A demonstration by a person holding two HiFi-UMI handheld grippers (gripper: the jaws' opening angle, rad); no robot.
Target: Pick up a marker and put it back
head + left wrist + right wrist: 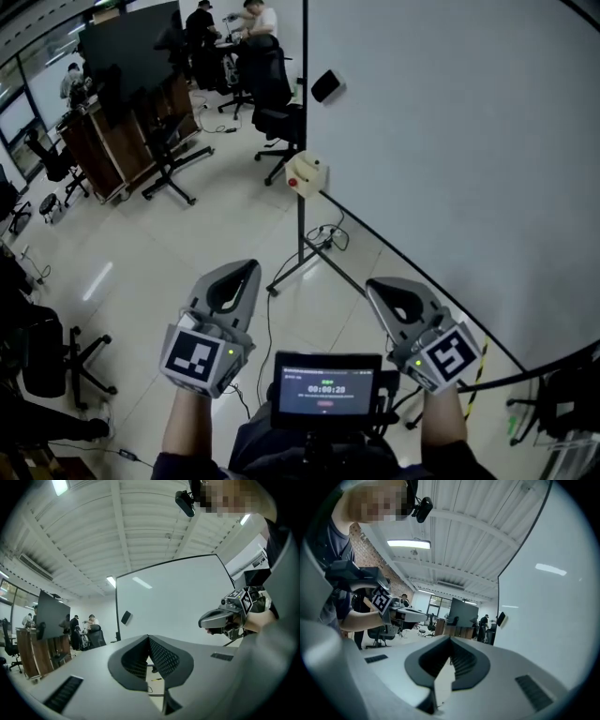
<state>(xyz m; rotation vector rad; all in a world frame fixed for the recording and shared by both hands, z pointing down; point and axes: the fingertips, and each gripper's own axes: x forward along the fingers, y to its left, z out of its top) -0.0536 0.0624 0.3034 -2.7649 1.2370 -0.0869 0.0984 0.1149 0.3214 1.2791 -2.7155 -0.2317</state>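
- Two grippers are held up side by side in front of the person. The left gripper (247,269) and the right gripper (375,286) each have their jaws pressed together with nothing between them, as both gripper views show.
- No marker is gripped, and none shows plainly. A slim green thing (513,427) by the lower right edge of the whiteboard (450,141) may be one, but it is too small to tell.
- By my reading the reach has not begun. The right gripper is nearer the board, so it suits the pick. Its jaws should be spread on the way over, not at the marker.
- Close across the barrel near its middle, so the marker does not swing when lifted.
- Keep the idle left gripper away from the small screen (326,389) at the chest and the stand legs (302,265).
- Note the exact resting spot before lifting, since the marker must go back there.
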